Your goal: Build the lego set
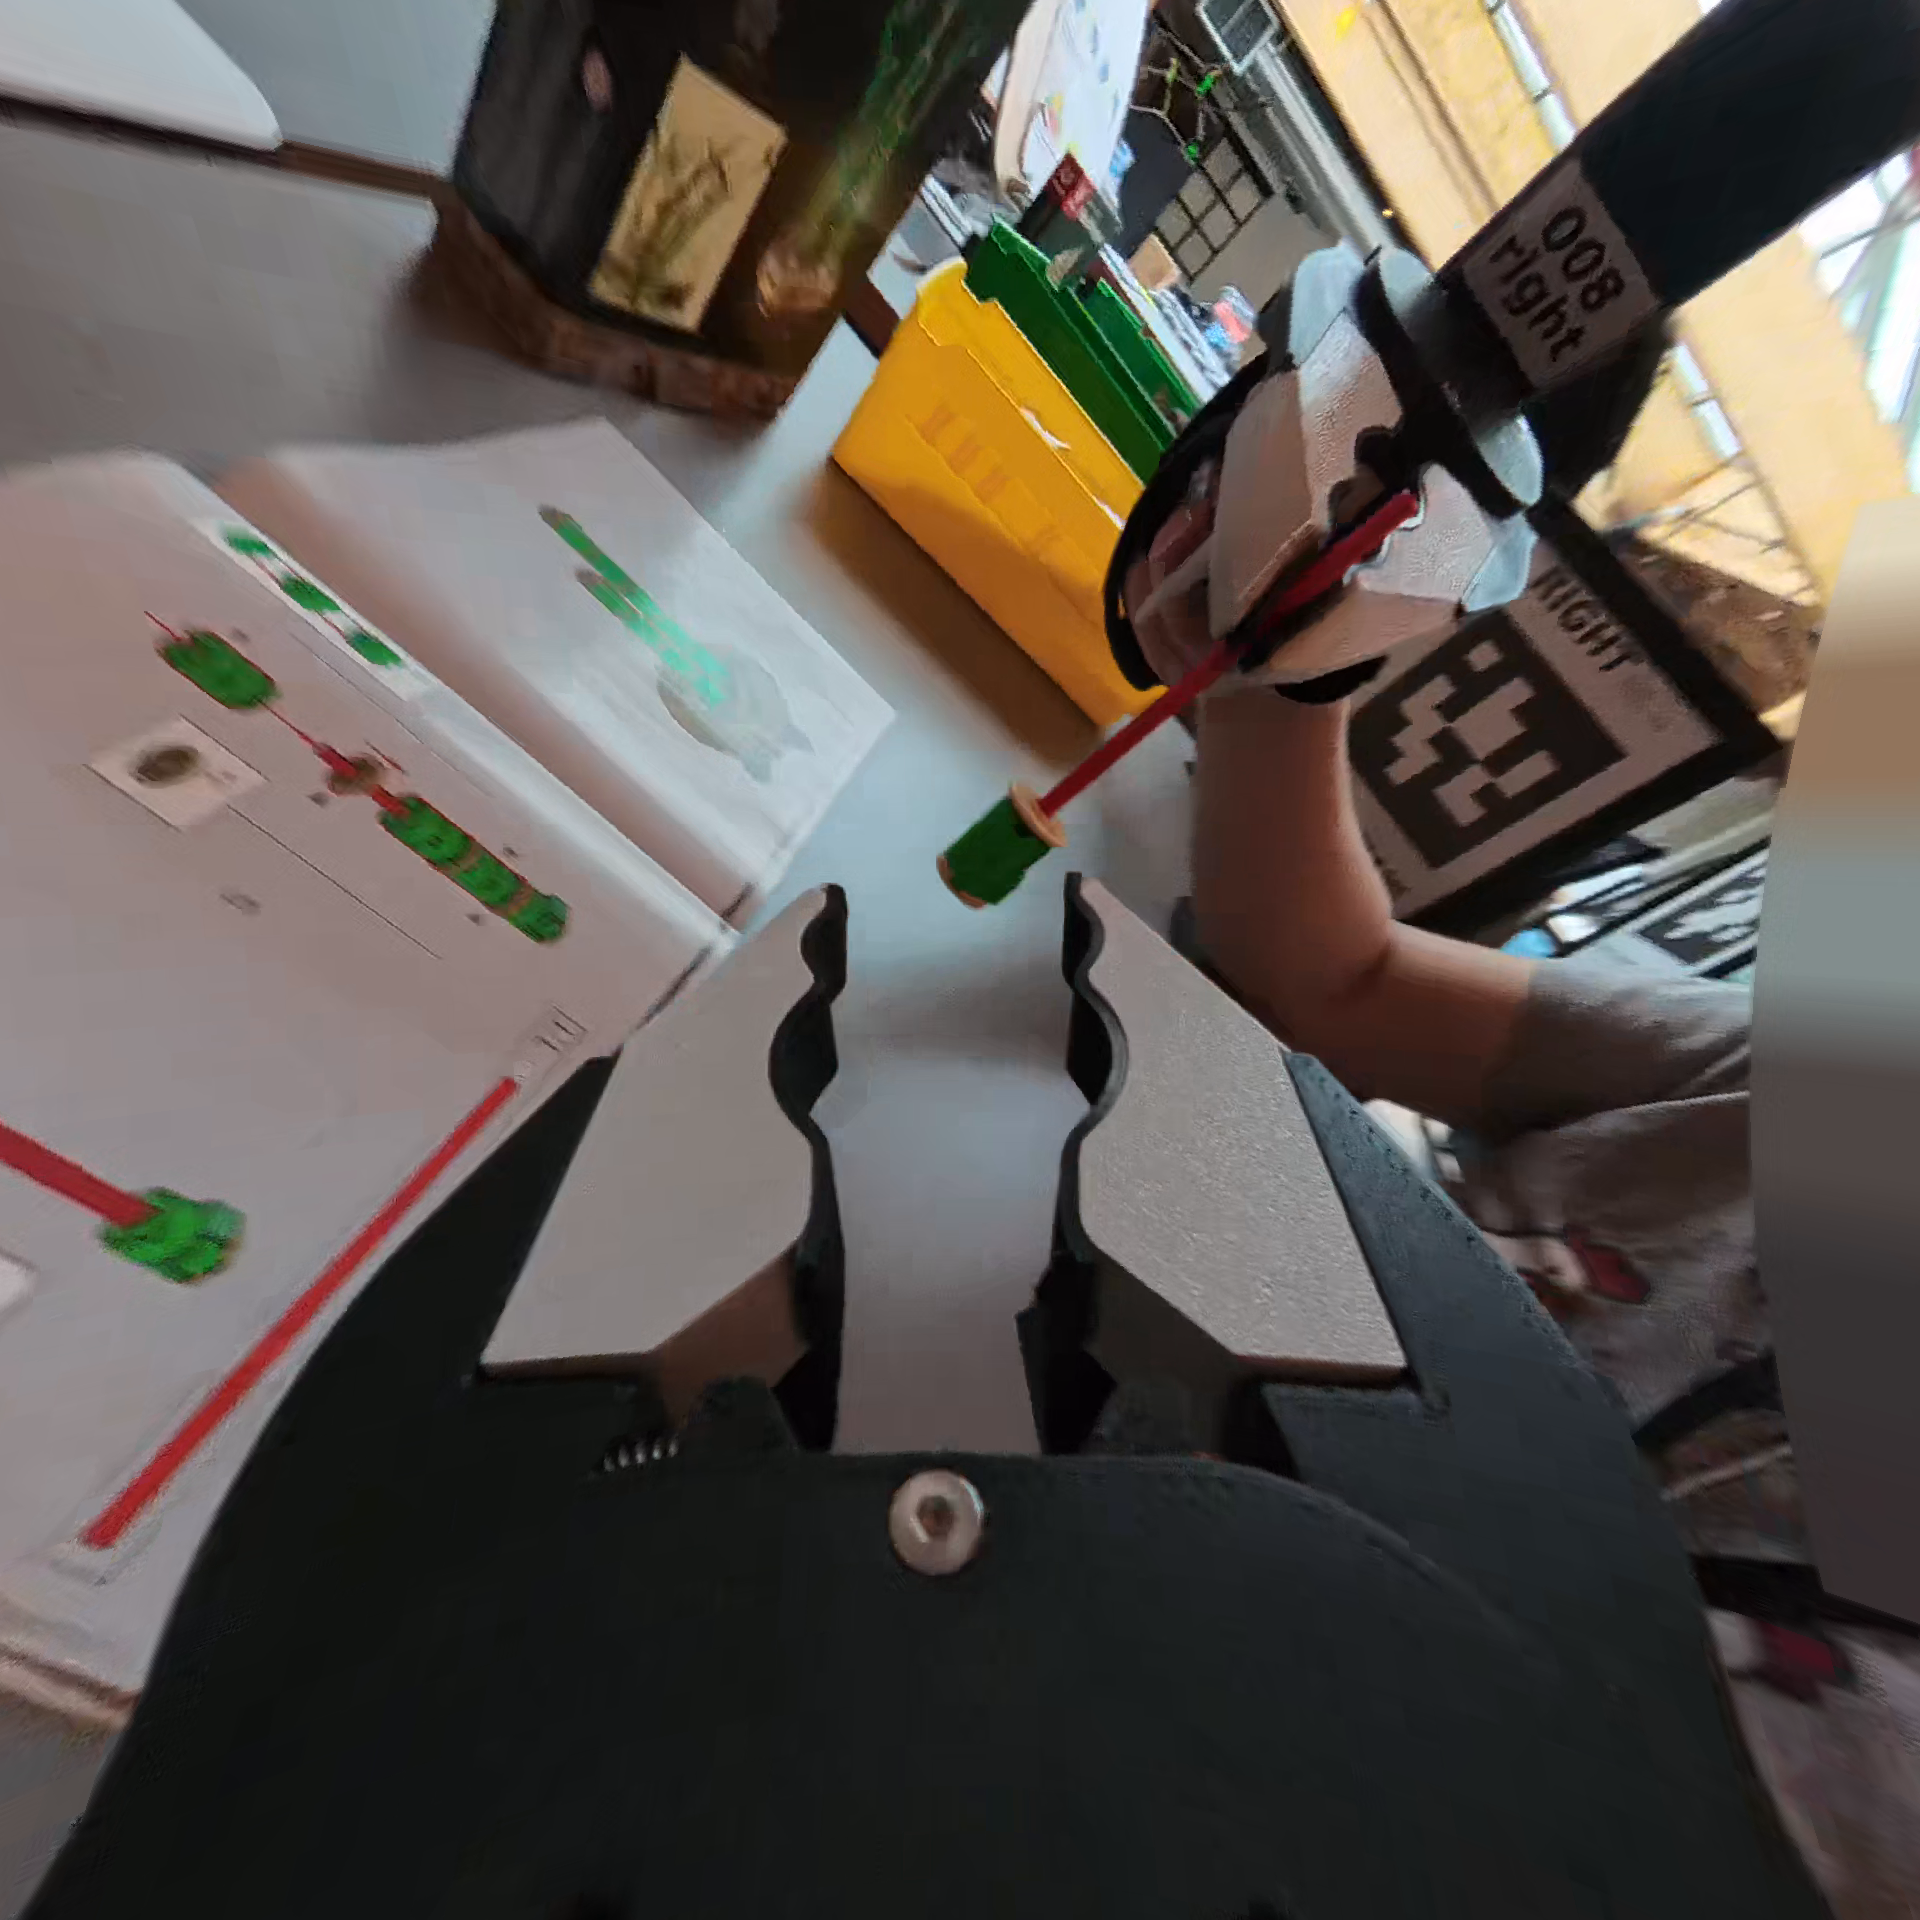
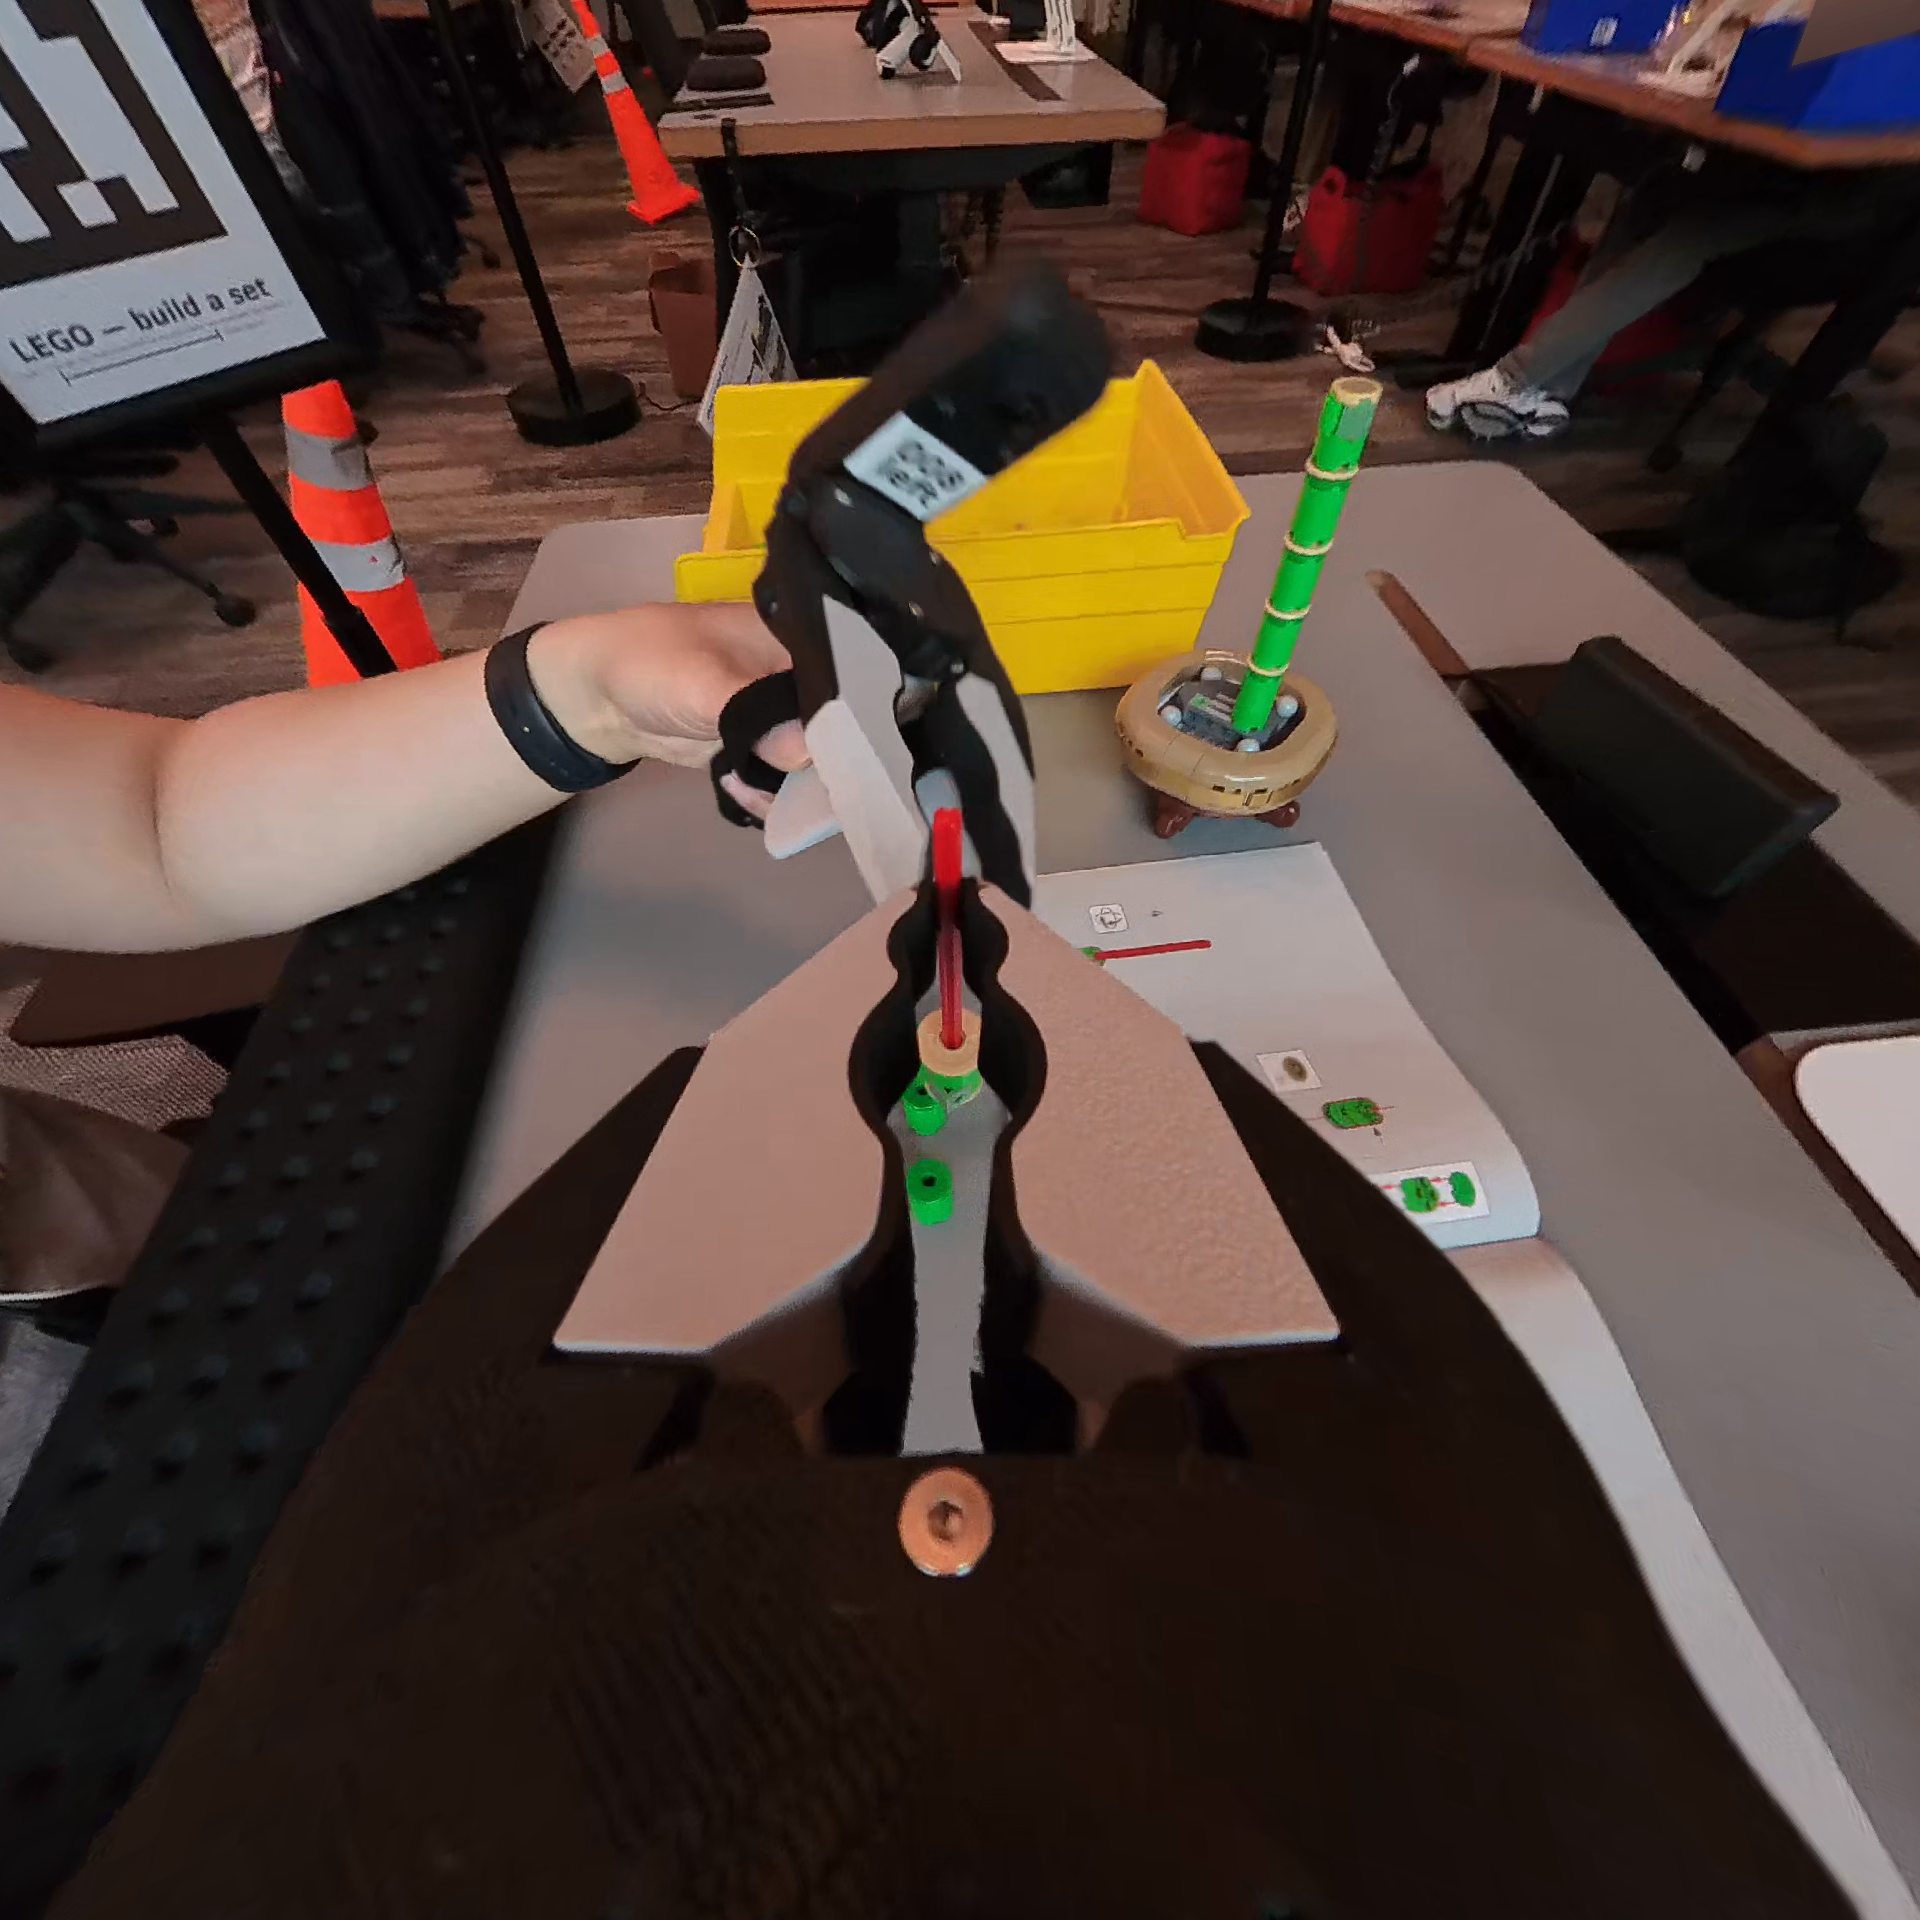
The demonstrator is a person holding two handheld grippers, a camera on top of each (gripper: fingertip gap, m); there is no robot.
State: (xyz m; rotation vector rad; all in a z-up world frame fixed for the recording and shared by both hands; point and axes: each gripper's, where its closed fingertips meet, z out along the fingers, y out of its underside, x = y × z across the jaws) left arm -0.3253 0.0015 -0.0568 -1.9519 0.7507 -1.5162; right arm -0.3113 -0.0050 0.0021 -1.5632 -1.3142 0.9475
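Gripping a thin red rod [image 2: 948, 935], the right tongs [image 2: 948, 914] are holding it above the desk [image 2: 1558, 1039], a tan ring [image 2: 948, 1047] and green cylinder [image 1: 992, 844] threaded on. The left tongs [image 1: 954, 914] are hanging wide apart nearby, holding nothing, beside the instruction booklet [image 1: 312, 935].

Both wrist views face each other closely; share yellow bin [image 1: 977, 499].

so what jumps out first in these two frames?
The red axle clamped in the right gripper, carrying green round bricks and a tan ring near its free end, just ahead of the open left gripper. Then the tall green bamboo stalk in its tan pot, beside the yellow bin.
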